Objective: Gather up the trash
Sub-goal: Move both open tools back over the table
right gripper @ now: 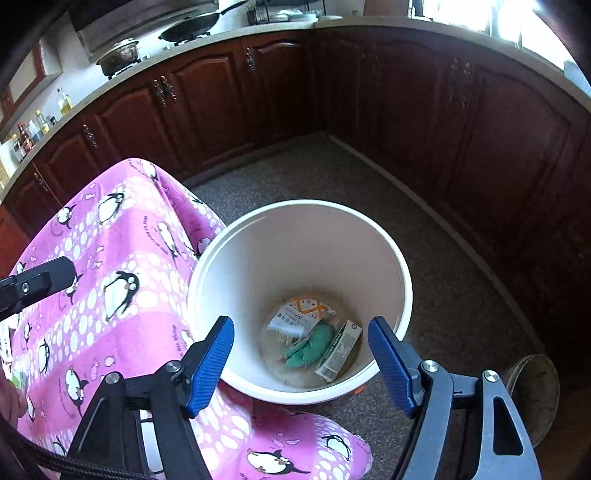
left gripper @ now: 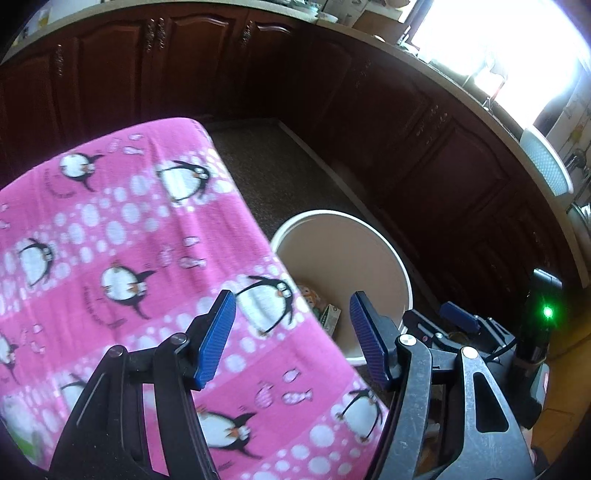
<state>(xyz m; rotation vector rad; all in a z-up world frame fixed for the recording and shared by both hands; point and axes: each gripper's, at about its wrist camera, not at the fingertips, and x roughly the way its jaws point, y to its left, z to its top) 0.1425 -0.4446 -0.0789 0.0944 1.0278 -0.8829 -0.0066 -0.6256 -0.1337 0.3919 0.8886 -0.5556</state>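
Note:
A white round bin (right gripper: 388,258) stands on the floor beside a table under a pink penguin cloth (right gripper: 122,258). At its bottom lie a white and orange packet (right gripper: 299,314), a green crumpled piece (right gripper: 312,347) and a small carton (right gripper: 340,350). My right gripper (right gripper: 301,352) is open and empty, right above the bin's mouth. My left gripper (left gripper: 291,332) is open and empty, over the cloth's right edge, with the bin (left gripper: 343,243) just beyond it. The right gripper's body (left gripper: 458,325) shows at lower right of the left wrist view.
Dark wood cabinets (right gripper: 369,92) run around the corner under a light counter (right gripper: 258,31) with pans. Speckled floor (right gripper: 295,170) lies between cabinets and bin. A round dirty object (right gripper: 535,391) sits on the floor at right. A white basket (left gripper: 546,162) rests on the counter.

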